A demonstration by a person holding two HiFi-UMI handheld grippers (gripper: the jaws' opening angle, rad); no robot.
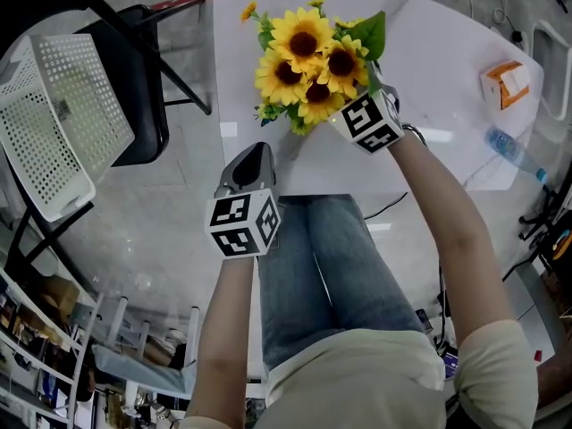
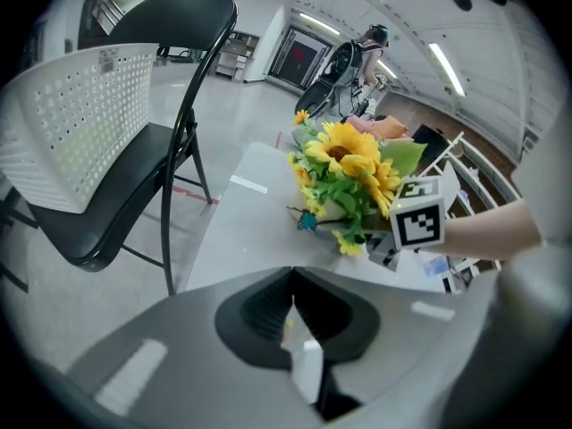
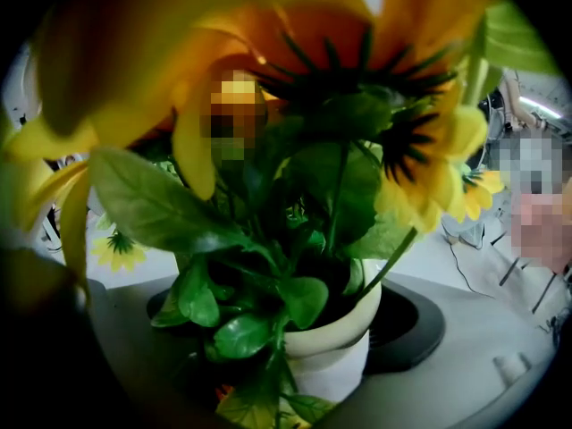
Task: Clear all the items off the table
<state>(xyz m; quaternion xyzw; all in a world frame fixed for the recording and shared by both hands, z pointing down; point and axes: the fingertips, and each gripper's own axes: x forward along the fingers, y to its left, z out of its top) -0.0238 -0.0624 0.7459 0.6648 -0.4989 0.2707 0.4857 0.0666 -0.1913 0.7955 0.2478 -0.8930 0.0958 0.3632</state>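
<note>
A bunch of artificial sunflowers (image 1: 308, 65) in a small cream pot (image 3: 335, 342) stands near the front edge of the white table (image 1: 447, 52). My right gripper (image 1: 357, 105) reaches under the blooms, and the pot fills the gap between its jaws; it is shut on the pot, though leaves hide the left pad. From the left gripper view the same flowers (image 2: 344, 177) and the right gripper's marker cube (image 2: 418, 217) show ahead. My left gripper (image 1: 255, 164) hovers at the table's front left edge, shut with nothing in it.
A white perforated basket (image 1: 58, 105) rests on a black folding chair (image 1: 143, 70) left of the table. An orange box (image 1: 507, 83) lies at the table's right side, with a clear water bottle (image 1: 511, 150) near the right edge. The person's legs sit under the front edge.
</note>
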